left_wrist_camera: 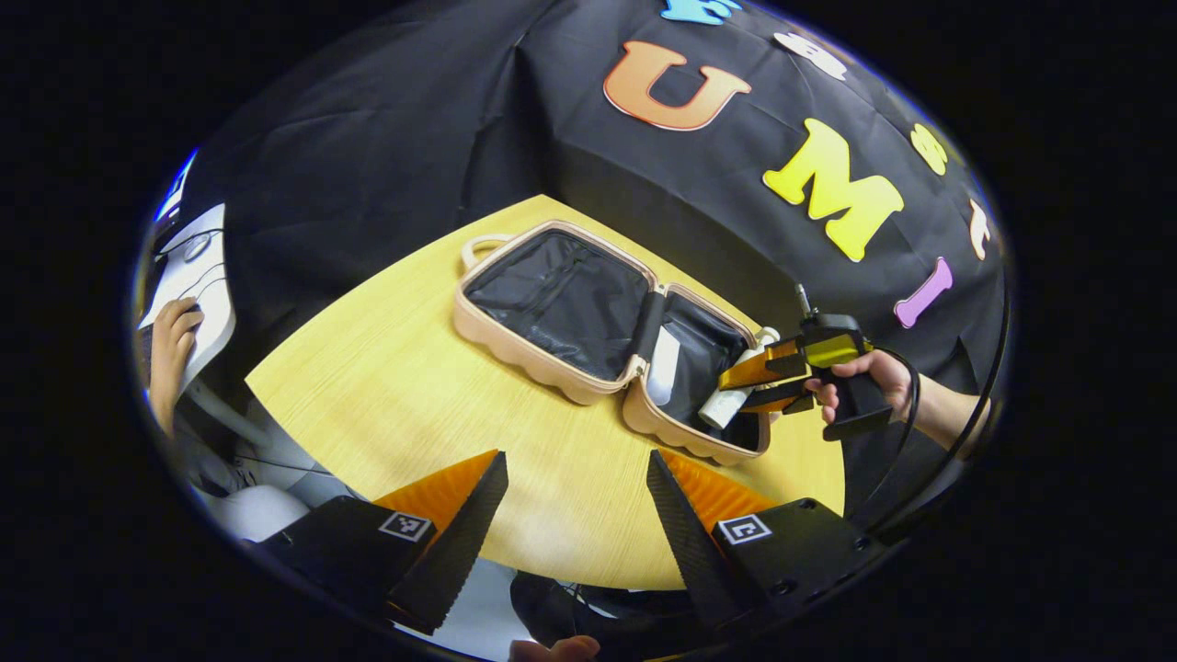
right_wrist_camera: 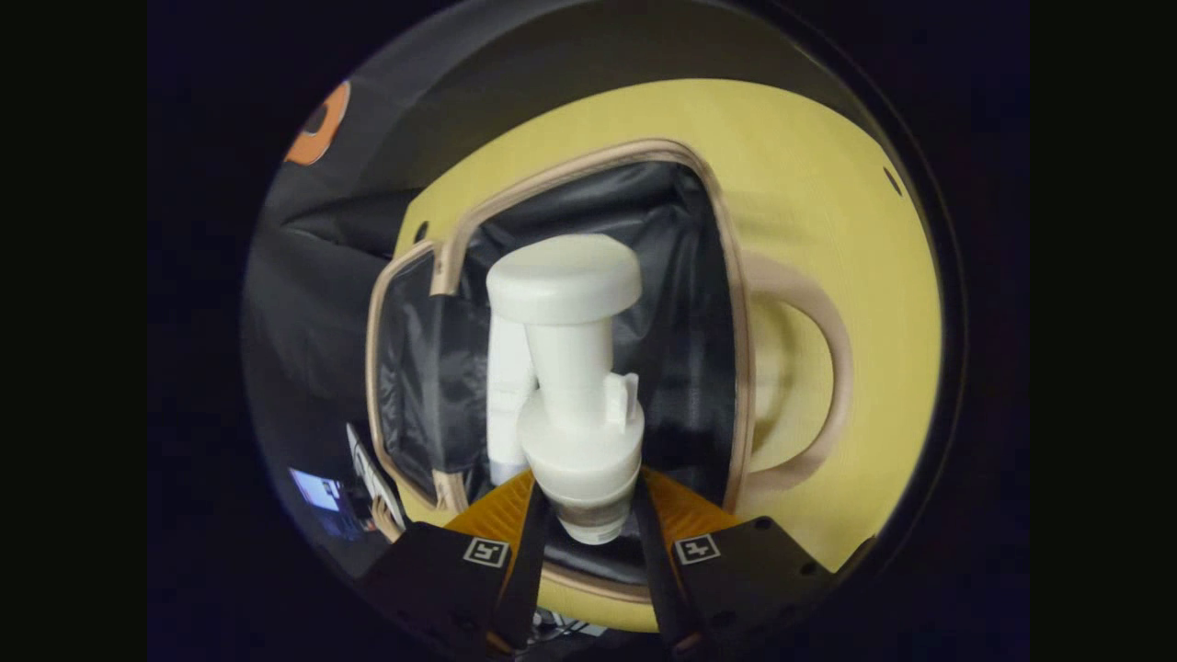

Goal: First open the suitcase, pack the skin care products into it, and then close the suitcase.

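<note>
Right gripper view: right tongs (right_wrist_camera: 588, 515) clamp pump bottle (right_wrist_camera: 575, 386); left tongs (left_wrist_camera: 575, 515) apart.

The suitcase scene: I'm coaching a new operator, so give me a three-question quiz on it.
1. True or false: the suitcase lies open on the table.
2. What does the right tool hold? A) a white pump bottle B) a towel C) nothing
3. Fill in: the left tool is ____, over the table's near edge.

Key: 1 true. 2 A, held over the open half where a white tube already lies. 3 open, holding nothing.
</note>
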